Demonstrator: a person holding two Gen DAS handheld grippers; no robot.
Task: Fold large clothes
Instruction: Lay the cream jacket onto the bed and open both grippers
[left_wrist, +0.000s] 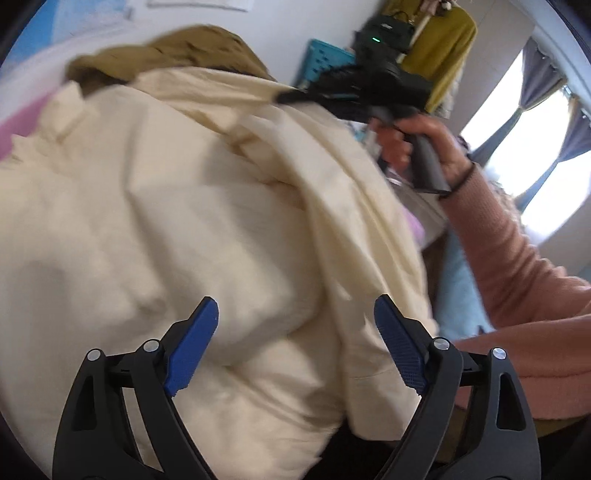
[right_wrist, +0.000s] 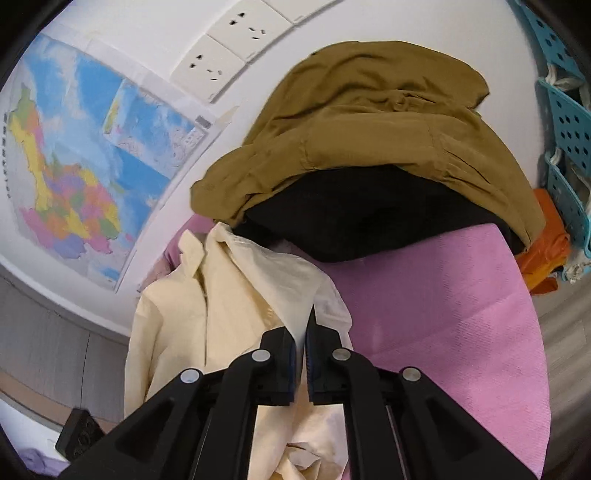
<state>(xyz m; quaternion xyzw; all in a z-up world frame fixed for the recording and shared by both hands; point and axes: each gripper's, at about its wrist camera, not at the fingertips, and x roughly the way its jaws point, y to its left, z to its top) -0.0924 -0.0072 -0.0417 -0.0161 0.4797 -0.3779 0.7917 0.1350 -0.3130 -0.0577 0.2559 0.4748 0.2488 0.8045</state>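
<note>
A large cream shirt (left_wrist: 184, 221) lies rumpled and blurred across most of the left wrist view. My left gripper (left_wrist: 295, 317) hovers just above it, open, blue pads (left_wrist: 192, 343) wide apart with nothing pinched. In the right wrist view the cream shirt (right_wrist: 229, 295) lies with its collar to the upper left on a pink cover (right_wrist: 443, 314). My right gripper (right_wrist: 302, 332) is shut on a fold of it. The left wrist view shows that right gripper (left_wrist: 284, 96) at the shirt's far edge, held by a hand (left_wrist: 424, 140) in a pink sleeve.
An olive garment (right_wrist: 369, 122) is piled on a black one (right_wrist: 369, 218) at the far end of the pink cover. Blue perforated baskets (right_wrist: 565, 122) and an orange cloth (right_wrist: 546, 243) stand at the right. A wall map (right_wrist: 74, 166) and sockets (right_wrist: 210, 66) lie beyond.
</note>
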